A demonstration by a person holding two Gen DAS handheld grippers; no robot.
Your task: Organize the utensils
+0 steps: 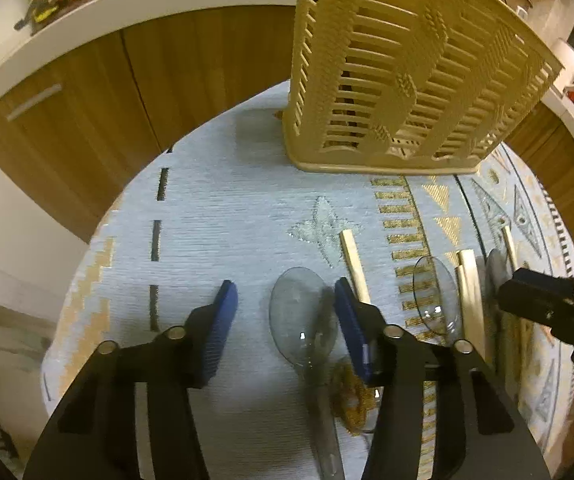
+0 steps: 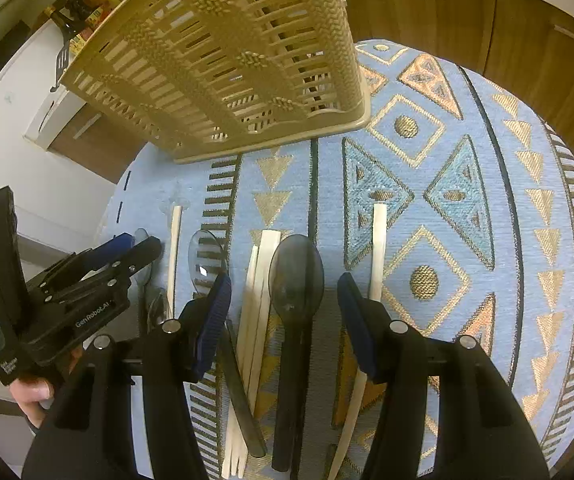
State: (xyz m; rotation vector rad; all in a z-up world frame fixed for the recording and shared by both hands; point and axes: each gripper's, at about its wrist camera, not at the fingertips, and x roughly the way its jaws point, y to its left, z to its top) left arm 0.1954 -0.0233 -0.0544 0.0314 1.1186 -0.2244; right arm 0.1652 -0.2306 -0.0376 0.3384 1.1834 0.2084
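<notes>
Closest to the lens: left tongs (image 1: 285,284), spread, pinching nothing. Clear plastic spoon (image 1: 303,320) lying between the blue pads, bowl facing up, handle running back under the tool. Right-hand pad just at the bowl's edge, left-hand pad well apart from it.

Likewise right tongs (image 2: 285,278), spread and pinching nothing. Dark plastic spoon (image 2: 297,276) flat between the pads, neither pad pressing on it. Pair of chopsticks (image 2: 259,280) also inside the gap, just left of the dark spoon.

Under everything, round bench with a blue-and-gold patterned cloth (image 2: 467,200).

At the far edge of the cloth, upright beige slatted utensil basket (image 1: 407,80), well apart from both tongs.

Behind the bench, wooden cabinet doors (image 1: 87,100).

On the left of the right wrist view, hand (image 2: 31,392) gripping the left tool.

Between the two tongs, second clear spoon (image 2: 207,260) on the cloth.

Single chopstick (image 2: 379,248) passing under the right tongs' outer pad.

Another lone chopstick (image 1: 355,264) just beyond the left tongs' right-hand pad.
</notes>
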